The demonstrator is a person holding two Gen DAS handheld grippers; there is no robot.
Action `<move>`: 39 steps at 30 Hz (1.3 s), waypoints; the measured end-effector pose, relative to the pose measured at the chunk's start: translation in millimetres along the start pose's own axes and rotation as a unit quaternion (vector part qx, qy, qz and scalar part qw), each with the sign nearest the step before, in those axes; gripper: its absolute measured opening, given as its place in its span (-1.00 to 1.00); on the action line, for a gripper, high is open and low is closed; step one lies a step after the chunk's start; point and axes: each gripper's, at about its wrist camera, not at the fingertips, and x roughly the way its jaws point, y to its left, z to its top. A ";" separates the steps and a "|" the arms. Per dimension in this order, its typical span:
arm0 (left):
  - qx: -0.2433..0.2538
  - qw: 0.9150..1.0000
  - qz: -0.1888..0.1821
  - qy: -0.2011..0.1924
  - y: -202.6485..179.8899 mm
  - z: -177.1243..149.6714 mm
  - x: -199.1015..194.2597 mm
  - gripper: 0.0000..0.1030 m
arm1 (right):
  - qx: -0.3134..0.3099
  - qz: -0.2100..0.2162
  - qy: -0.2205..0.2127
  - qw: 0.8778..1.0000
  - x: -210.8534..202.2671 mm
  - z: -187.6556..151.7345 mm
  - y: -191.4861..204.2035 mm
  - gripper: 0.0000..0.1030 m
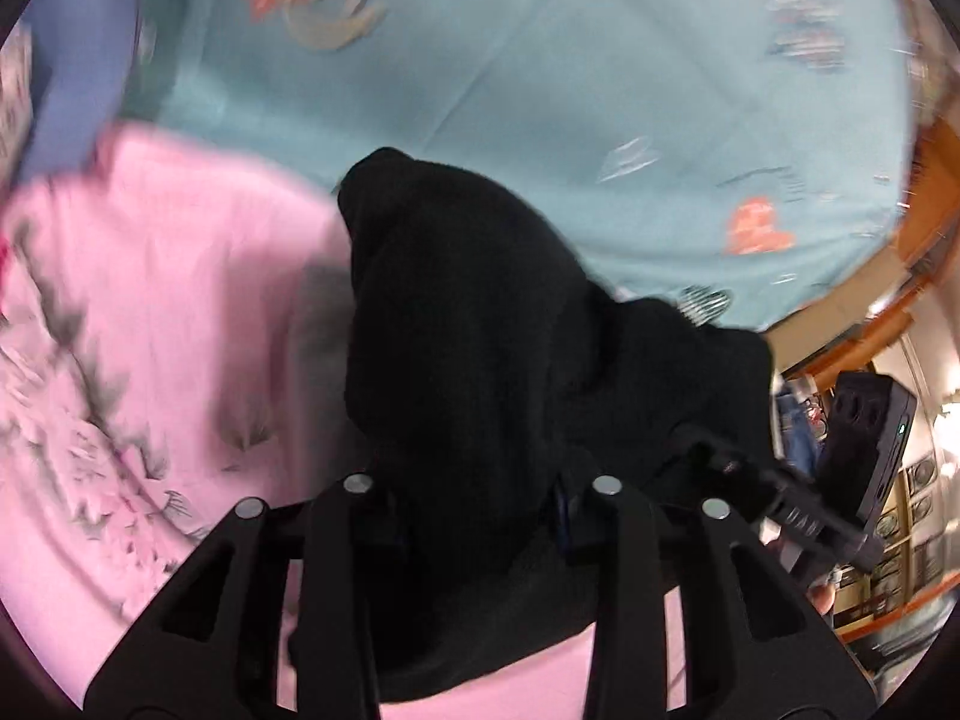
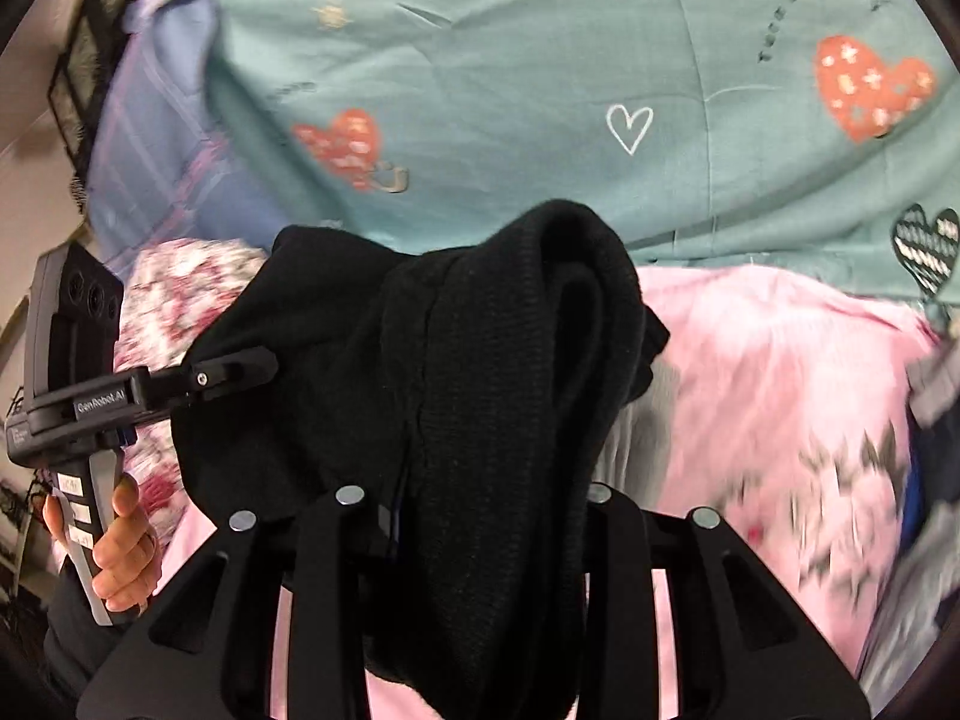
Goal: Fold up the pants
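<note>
Two grippers, both clamped on black pants [image 2: 456, 396] bunched up above teal heart-print sheet [image 2: 540, 60] and pink blanket [image 2: 780, 372]. Left gripper [image 1: 480, 516] closed tight on dark cloth; right gripper [image 2: 480, 516] likewise, fabric draped over both fingers.

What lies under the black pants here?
Under the black pants, a pink printed cloth shows, and the teal heart-print sheet lies beyond it. Whatever sits directly beneath the bunched pants is covered.
</note>
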 end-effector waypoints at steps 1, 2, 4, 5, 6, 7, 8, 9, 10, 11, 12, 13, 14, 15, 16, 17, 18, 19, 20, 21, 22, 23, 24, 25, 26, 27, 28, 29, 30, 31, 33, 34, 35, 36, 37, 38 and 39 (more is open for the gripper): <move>-0.010 1.000 0.009 0.019 15.6 -3.9 18.9 -0.04 | 0.004 0.000 0.007 1.000 15.5 5.6 -10.1 -0.34; -0.015 0.999 0.013 0.026 28.1 -8.5 31.1 0.10 | 0.011 0.000 0.019 1.000 36.4 7.5 -26.0 -0.33; -0.016 0.999 -0.017 0.024 38.3 -11.1 36.3 0.18 | 0.023 -0.008 0.047 0.999 68.2 1.0 -50.1 0.06; -0.018 0.999 -0.027 0.022 40.9 -11.1 34.8 0.18 | 0.033 -0.024 0.065 0.997 86.6 -6.7 -66.7 0.29; -0.019 0.999 -0.028 0.022 40.9 -9.7 31.5 0.18 | 0.047 -0.028 0.067 0.996 95.1 -12.7 -79.9 0.68; -0.019 0.999 -0.021 0.020 38.5 -10.0 27.2 0.23 | 0.060 -0.027 0.064 0.996 97.5 -16.2 -88.4 0.89; -0.017 1.000 -0.007 0.015 33.0 -7.2 22.3 0.28 | 0.075 -0.016 0.063 0.995 99.4 -18.7 -97.2 0.90; -0.012 1.000 0.007 0.002 27.8 -6.5 10.3 0.35 | 0.092 0.004 0.069 0.993 100.5 -18.4 -104.2 0.90; -0.009 1.000 0.011 -0.011 22.2 -6.2 -1.8 0.40 | 0.103 0.008 0.076 0.992 99.1 -17.9 -107.1 0.90; -0.004 1.000 0.016 -0.026 18.8 -7.2 -15.4 0.45 | 0.110 0.003 0.081 0.991 95.7 -16.0 -107.5 0.90; 0.005 0.998 0.037 -0.051 5.3 -11.5 -37.1 0.61 | 0.111 -0.003 0.077 0.991 86.6 -11.8 -104.9 0.90; 0.013 0.996 0.058 -0.073 -4.7 -15.3 -53.3 0.80 | 0.105 -0.005 0.065 0.992 73.1 -8.2 -99.4 0.90; 0.019 0.992 0.080 -0.094 -14.5 -21.6 -69.3 0.86 | 0.097 -0.003 0.049 0.994 57.5 -8.3 -92.4 0.90; 0.026 0.987 0.102 -0.117 -28.8 -30.9 -87.7 0.92 | 0.088 -0.008 0.025 0.996 35.4 -3.6 -82.6 0.90; 0.033 0.983 0.120 -0.134 -42.4 -42.4 -104.2 0.94 | 0.085 -0.017 0.006 0.996 17.6 -1.2 -75.4 0.90; 0.039 0.979 0.136 -0.146 -52.7 -56.1 -121.0 0.96 | 0.086 -0.030 -0.011 0.996 0.1 1.8 -67.9 0.90; 0.044 0.976 0.152 -0.153 -62.8 -68.8 -131.1 0.96 | 0.090 -0.047 -0.031 0.994 -22.6 1.6 -57.9 0.90; 0.046 0.972 0.165 -0.158 -70.8 -76.8 -136.2 0.96 | 0.090 -0.059 -0.047 0.993 -41.2 -1.3 -48.8 0.90; 0.047 0.967 0.183 -0.170 -81.4 -94.0 -144.4 0.96 | 0.087 -0.069 -0.057 0.992 -54.9 -5.7 -41.9 0.90; 0.047 0.964 0.190 -0.181 -84.8 -109.1 -154.4 0.96 | 0.078 -0.090 -0.066 0.991 -69.7 -9.7 -30.5 0.93; 0.050 0.959 0.199 -0.196 -91.6 -125.5 -161.6 0.96 | 0.063 -0.111 -0.071 0.989 -82.8 -19.1 -19.1 0.97; 0.054 0.953 0.208 -0.212 -99.8 -144.7 -166.6 0.96 | 0.051 -0.122 -0.074 0.988 -88.1 -24.2 -10.9 0.97; 0.057 0.950 0.214 -0.221 -105.0 -156.5 -168.5 0.96 | 0.031 -0.138 -0.074 0.987 -94.6 -37.9 0.1 0.97; 0.059 0.947 0.220 -0.226 -108.8 -168.3 -168.3 0.96 | 0.019 -0.149 -0.072 0.986 -98.2 -51.7 7.6 0.97; 0.061 0.945 0.222 -0.231 -112.9 -180.8 -169.5 0.96 | 0.012 -0.157 -0.068 0.985 -100.5 -67.3 11.5 0.97; 0.065 0.944 0.221 -0.235 -117.3 -196.7 -167.9 0.96 | 0.010 -0.162 -0.060 0.985 -100.6 -84.8 17.8 0.97; 0.067 0.944 0.222 -0.234 -118.9 -203.6 -165.2 0.96 | 0.016 -0.166 -0.054 0.984 -99.5 -99.2 19.4 0.97; 0.069 0.945 0.223 -0.230 -119.2 -211.8 -160.2 0.96 | 0.025 -0.169 -0.053 0.984 -99.8 -115.0 19.3 0.97; 0.074 0.946 0.228 -0.220 -119.6 -219.0 -152.5 0.96 | 0.041 -0.173 -0.060 0.982 -101.5 -133.5 20.7 0.97; 0.080 0.947 0.230 -0.211 -120.2 -224.5 -145.1 0.96 | 0.052 -0.174 -0.068 0.981 -101.8 -146.7 22.5 0.97; 0.095 0.946 0.238 -0.198 -118.4 -233.9 -127.5 0.96 | 0.069 -0.183 -0.084 0.977 -102.6 -172.6 21.5 0.97; 0.102 0.942 0.252 -0.197 -117.3 -238.1 -118.7 0.96 | 0.074 -0.188 -0.090 0.975 -102.5 -180.2 21.7 0.97; 0.109 0.938 0.264 -0.198 -117.3 -241.9 -113.2 0.96 | 0.078 -0.192 -0.094 0.974 -101.8 -186.4 19.7 0.97; 0.120 0.931 0.282 -0.201 -117.2 -245.2 -105.6 0.96 | 0.081 -0.198 -0.097 0.972 -100.8 -192.0 17.6 0.97; 0.128 0.926 0.293 -0.199 -116.8 -246.5 -99.9 0.96 | 0.081 -0.204 -0.097 0.971 -98.9 -195.6 16.3 0.97; 0.132 0.925 0.298 -0.195 -115.1 -247.2 -95.6 0.96 | 0.079 -0.207 -0.096 0.970 -97.5 -198.6 16.2 0.97; 0.131 0.926 0.300 -0.191 -112.5 -247.7 -92.4 0.96 | 0.074 -0.213 -0.094 0.970 -94.6 -200.1 15.4 0.97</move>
